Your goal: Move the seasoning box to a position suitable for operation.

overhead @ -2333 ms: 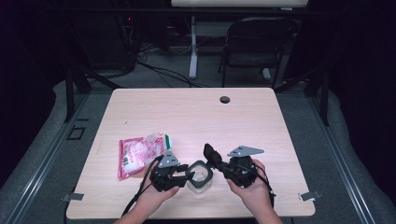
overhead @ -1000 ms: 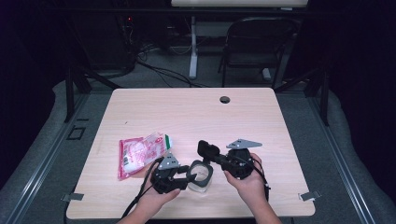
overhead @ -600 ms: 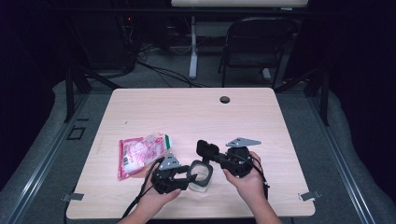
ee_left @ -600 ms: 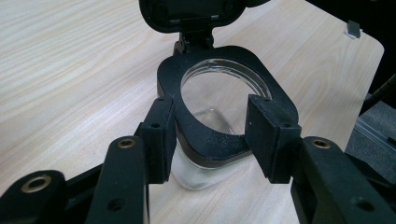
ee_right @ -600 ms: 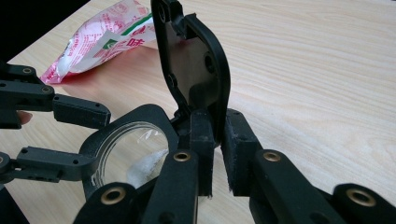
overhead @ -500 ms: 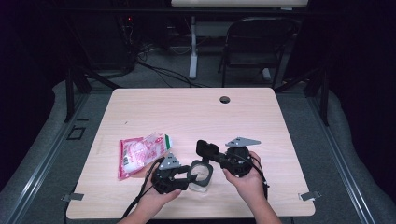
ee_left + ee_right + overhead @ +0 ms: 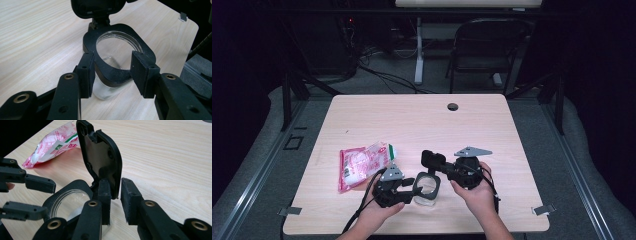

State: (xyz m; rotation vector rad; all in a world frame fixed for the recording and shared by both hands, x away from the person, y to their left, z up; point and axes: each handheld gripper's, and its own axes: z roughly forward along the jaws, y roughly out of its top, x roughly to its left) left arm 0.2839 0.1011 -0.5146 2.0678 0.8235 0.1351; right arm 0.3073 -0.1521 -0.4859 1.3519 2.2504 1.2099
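One clear container (image 7: 426, 189) with one hinged black lid (image 7: 432, 159). One pink snack packet (image 7: 361, 164). Two grippers: left (image 7: 414, 186), right (image 7: 438, 167). One surface (image 7: 422, 125).

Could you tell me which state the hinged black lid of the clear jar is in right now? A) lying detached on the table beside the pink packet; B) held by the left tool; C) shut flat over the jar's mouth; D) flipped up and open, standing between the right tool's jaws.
D: the lid stands upright on its hinge, its lower edge between the jaws of the right tool, above the open jar.
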